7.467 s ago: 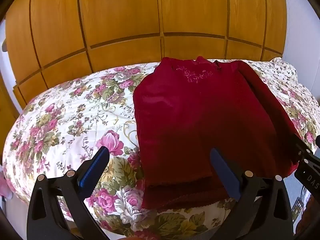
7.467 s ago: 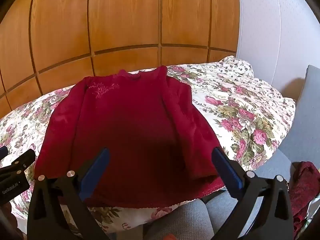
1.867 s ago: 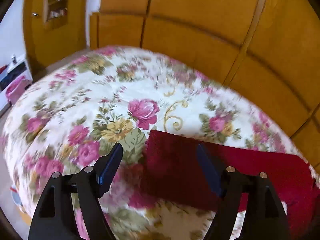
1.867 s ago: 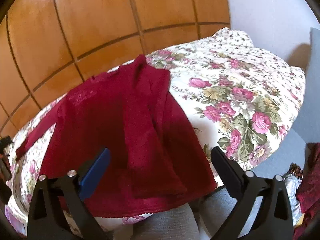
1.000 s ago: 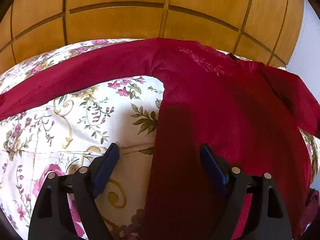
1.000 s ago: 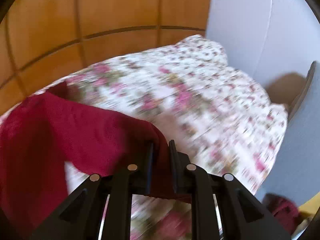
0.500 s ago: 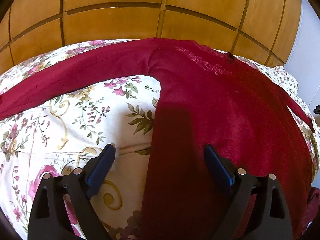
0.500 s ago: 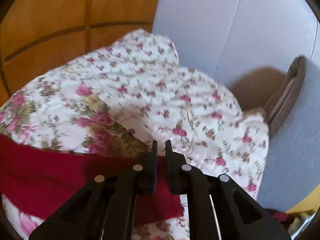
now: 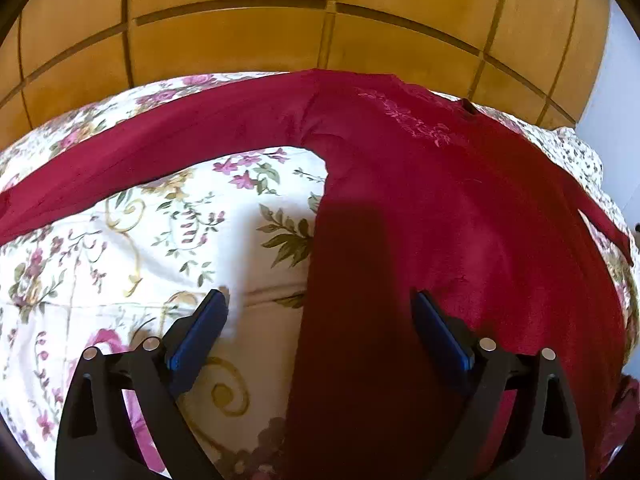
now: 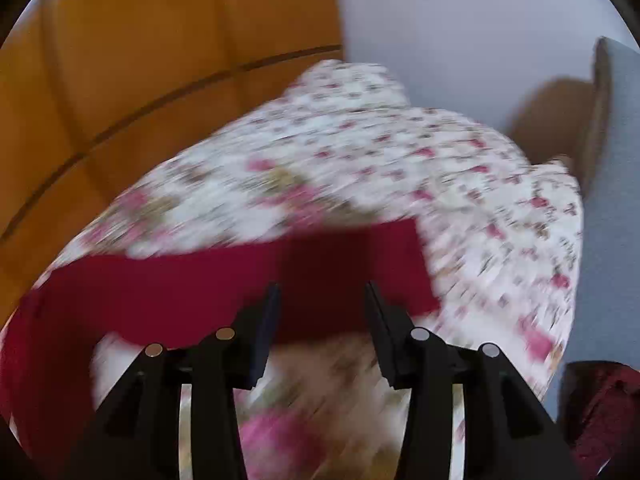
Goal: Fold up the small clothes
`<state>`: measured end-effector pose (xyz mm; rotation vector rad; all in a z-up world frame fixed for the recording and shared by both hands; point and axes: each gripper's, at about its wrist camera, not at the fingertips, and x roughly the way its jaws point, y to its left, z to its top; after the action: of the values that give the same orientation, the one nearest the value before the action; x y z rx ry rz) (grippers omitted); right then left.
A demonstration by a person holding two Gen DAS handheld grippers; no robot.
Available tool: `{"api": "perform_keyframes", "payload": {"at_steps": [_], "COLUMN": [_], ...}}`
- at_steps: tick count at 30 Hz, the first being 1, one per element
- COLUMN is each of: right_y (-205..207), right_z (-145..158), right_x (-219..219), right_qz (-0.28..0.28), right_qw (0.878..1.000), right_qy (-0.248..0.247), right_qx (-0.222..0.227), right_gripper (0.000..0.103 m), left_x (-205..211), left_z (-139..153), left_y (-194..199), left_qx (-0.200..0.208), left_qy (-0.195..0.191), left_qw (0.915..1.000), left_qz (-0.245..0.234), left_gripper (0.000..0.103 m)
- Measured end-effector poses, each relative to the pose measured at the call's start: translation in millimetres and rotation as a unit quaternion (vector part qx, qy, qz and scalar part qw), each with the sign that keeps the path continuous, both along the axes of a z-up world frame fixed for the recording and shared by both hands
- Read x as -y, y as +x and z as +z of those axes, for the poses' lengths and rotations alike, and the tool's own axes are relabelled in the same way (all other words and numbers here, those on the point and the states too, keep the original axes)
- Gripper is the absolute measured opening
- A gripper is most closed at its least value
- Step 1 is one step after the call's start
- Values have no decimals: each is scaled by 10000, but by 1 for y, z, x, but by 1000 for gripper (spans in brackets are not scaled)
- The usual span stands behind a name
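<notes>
Floral bedding [image 9: 120, 240] is filling the near ground under both my grippers, and I am seeing the left gripper [image 9: 320, 320] spread wide above the near left edge of the red top [image 9: 460, 220], gripping nothing. My right gripper [image 10: 320, 304] is hanging parted over the blurred end of the right sleeve [image 10: 352, 256], which is lying flat on the bedding, released. Farther off, the left sleeve [image 9: 160, 148] is stretching away leftward, with wooden panels [image 9: 280, 40] standing behind the bed.
</notes>
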<state>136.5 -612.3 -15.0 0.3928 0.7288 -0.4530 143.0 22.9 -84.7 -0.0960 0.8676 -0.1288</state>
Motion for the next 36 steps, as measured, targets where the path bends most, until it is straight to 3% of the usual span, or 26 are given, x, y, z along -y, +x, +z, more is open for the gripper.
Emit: {"api": "perform_keyframes", "payload": {"at_steps": [5, 9, 13, 16, 22, 24, 25, 27, 28, 29, 30, 31, 32, 36], "right_y": [-39, -65, -82, -91, -101, -105, -106, -105, -105, -106, -105, -106, -103, -118], "right_z": [-4, -30, -61, -79, -91, -96, -97, -98, -97, -96, -93, -87, -81, -51], "right_x": [-80, -133, -157, -163, -175, -180, -185, -193, -195, -197, -198, -199, -201, -192], "right_qz": [1331, 2005, 2094, 1996, 2159, 2268, 2339, 2393, 2417, 2452, 2458, 2458, 2467, 2348], "right_qw": [9895, 9757, 9682, 9626, 9458, 9432, 9426, 9447, 9437, 9417, 9422, 9456, 9476, 9497], "right_qy": [544, 878, 1343, 1823, 2426, 2426, 2376, 2225, 2242, 2291, 2264, 2118, 2017, 2070], "right_qx": [115, -94, -253, -170, 2, -84, -156, -266, -266, -239, -234, -251, -231, 112], "right_gripper": [49, 51, 51, 52, 52, 51, 49, 28, 22, 9, 9, 9, 8, 8], "left_x": [-21, -29, -24, -21, -23, -21, -20, -18, -19, -20, -22, -24, -25, -31], "left_z": [6, 3, 1, 2, 1, 1, 1, 1, 1, 2, 4, 6, 7, 25], "left_y": [-22, -46, -70, -82, -89, -92, -95, -99, -100, -102, -104, -105, -106, -122], "left_qx": [-100, -144, -7, -7, -277, -350, -358, -373, -384, -387, -395, -446, -543, -647], "left_qy": [-444, -498, -305, -174, -409, -434, -432, -388, -391, -400, -461, -611, -821, -964], "left_qw": [9988, 9986, 9981, 9983, 9970, 9959, 9958, 9960, 9960, 9960, 9957, 9941, 9910, 9870], "left_qz": [172, 59, -531, -563, -593, -714, -729, -711, -701, -695, -696, -776, -909, -1108], "left_gripper": [93, 94, 99, 99, 99, 98, 95, 88, 77, 58, 48, 23, 10, 6]}}
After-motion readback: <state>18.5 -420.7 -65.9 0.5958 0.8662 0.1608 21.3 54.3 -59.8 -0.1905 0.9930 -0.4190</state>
